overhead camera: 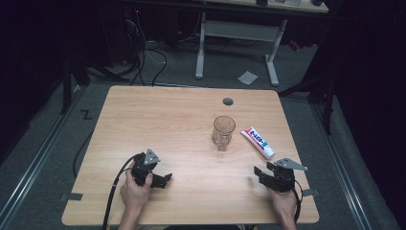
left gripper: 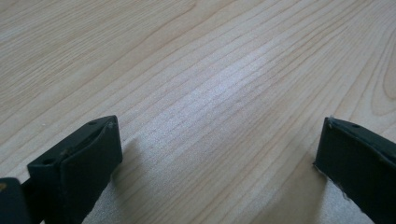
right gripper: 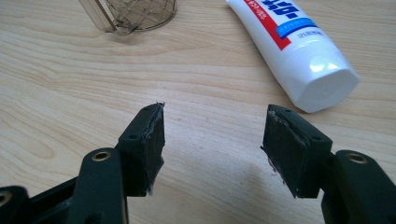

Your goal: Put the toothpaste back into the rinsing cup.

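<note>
The white plastic toothpaste tube with red and blue print (overhead camera: 257, 142) lies flat on the pale wooden table (overhead camera: 158, 120), just right of the clear patterned drinking glass (overhead camera: 223, 132) and ahead of the right gripper (right gripper: 212, 140), whose jaws stand apart with nothing between them. Its long axis runs diagonally, the broad white cap (right gripper: 322, 86) pointing toward the table's near right edge. It looks light, soft-bodied and somewhat slick, so the stiffer shoulder by the cap seems the safest hold; the left gripper (left gripper: 217, 154) also gapes empty over bare wood.
</note>
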